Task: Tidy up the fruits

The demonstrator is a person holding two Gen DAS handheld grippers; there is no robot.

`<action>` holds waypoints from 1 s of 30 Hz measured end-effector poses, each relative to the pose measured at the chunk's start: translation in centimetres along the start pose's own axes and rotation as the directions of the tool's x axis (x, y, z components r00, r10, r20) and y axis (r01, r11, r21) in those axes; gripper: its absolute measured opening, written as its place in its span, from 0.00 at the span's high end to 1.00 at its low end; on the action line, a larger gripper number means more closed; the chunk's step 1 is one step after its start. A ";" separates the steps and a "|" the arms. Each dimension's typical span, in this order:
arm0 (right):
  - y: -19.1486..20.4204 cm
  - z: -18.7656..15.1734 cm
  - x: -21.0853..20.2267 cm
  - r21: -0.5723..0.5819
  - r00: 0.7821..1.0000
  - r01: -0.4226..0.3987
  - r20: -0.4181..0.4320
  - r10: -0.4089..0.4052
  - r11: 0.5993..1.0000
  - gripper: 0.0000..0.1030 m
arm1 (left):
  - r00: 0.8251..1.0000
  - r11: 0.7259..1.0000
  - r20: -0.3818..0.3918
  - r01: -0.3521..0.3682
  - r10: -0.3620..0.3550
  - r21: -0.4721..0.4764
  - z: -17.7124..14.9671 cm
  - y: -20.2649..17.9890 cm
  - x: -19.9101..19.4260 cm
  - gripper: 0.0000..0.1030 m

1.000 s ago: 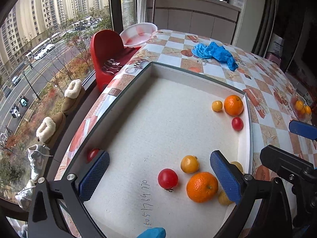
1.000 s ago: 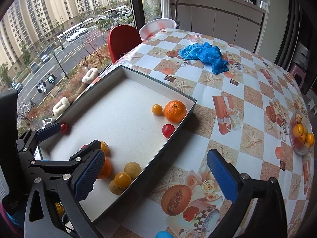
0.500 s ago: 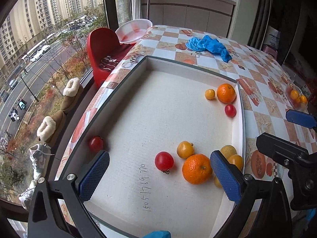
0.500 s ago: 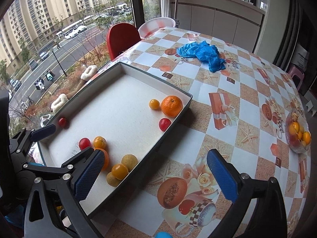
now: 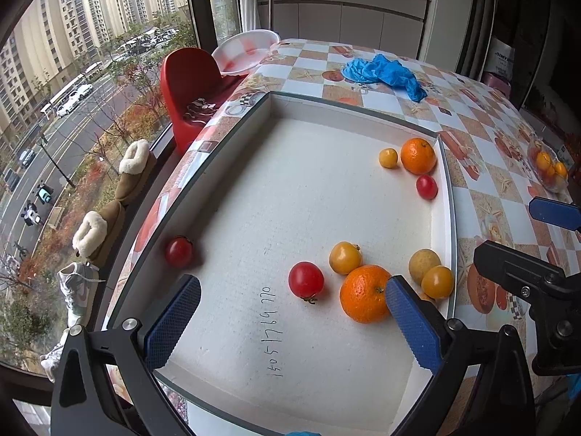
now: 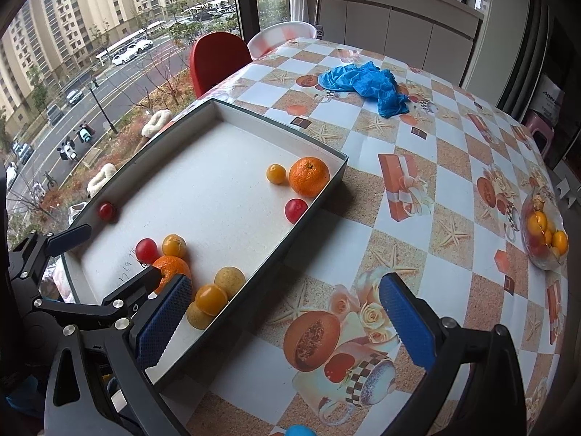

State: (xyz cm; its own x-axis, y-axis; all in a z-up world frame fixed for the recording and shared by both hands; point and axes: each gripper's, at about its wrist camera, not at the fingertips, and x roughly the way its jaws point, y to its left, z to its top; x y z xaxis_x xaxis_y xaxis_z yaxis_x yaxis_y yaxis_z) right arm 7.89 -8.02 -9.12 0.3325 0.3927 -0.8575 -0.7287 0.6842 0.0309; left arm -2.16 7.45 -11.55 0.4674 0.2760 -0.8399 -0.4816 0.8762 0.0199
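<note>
Left wrist view: the left tongs [image 5: 290, 321] hang over the near end of a shallow white tray [image 5: 348, 109], jaws wide apart and holding nothing. Between and beyond the blue pads lie a red tomato [image 5: 306, 279], a small yellow fruit [image 5: 345, 257] and a large orange [image 5: 365, 298], the orange just beside the right-hand pad [image 5: 412, 325]. Two more yellowish fruits [image 5: 432, 272] sit against the tray's right wall. A lone tomato [image 5: 178, 251] rests by the left wall. At the far right corner, another orange [image 5: 418, 155], a small yellow fruit [image 5: 388, 157] and a tomato [image 5: 426, 186] cluster together. Handwritten digits mark the tray floor. A blue cloth [image 5: 385, 72] lies on the chequered worktop [image 5: 483, 203] beyond, and a clear bowl of fruit [image 5: 548, 170] stands at the right edge.

Right wrist view: the right tongs [image 6: 285, 321] hover above the worktop [image 6: 399, 189] just outside the tray's [image 6: 319, 203] long side, jaws wide apart and empty. The left pad [image 6: 161, 321] overlaps the tray's near corner, close to the yellow fruits [image 6: 218, 290]. The bowl of fruit [image 6: 544, 234] sits well apart at the right, the blue cloth [image 6: 366, 83] farther back. Red chairs [image 6: 214, 58] stand by the window.
</note>
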 end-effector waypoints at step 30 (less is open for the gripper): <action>0.2 -0.2 0.1 -0.003 1.000 -0.001 -0.008 0.001 1.000 0.00 | 1.000 1.000 0.000 -0.010 0.010 0.018 -0.6 -0.4 -0.2 0.01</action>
State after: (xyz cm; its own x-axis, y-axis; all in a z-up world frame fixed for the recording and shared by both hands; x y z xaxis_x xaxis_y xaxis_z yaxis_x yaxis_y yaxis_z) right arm 7.65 -8.01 -9.29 0.3270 0.3887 -0.8614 -0.7309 0.6818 0.0302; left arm -2.49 6.85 -11.73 0.4624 0.2847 -0.8397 -0.4731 0.8802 0.0379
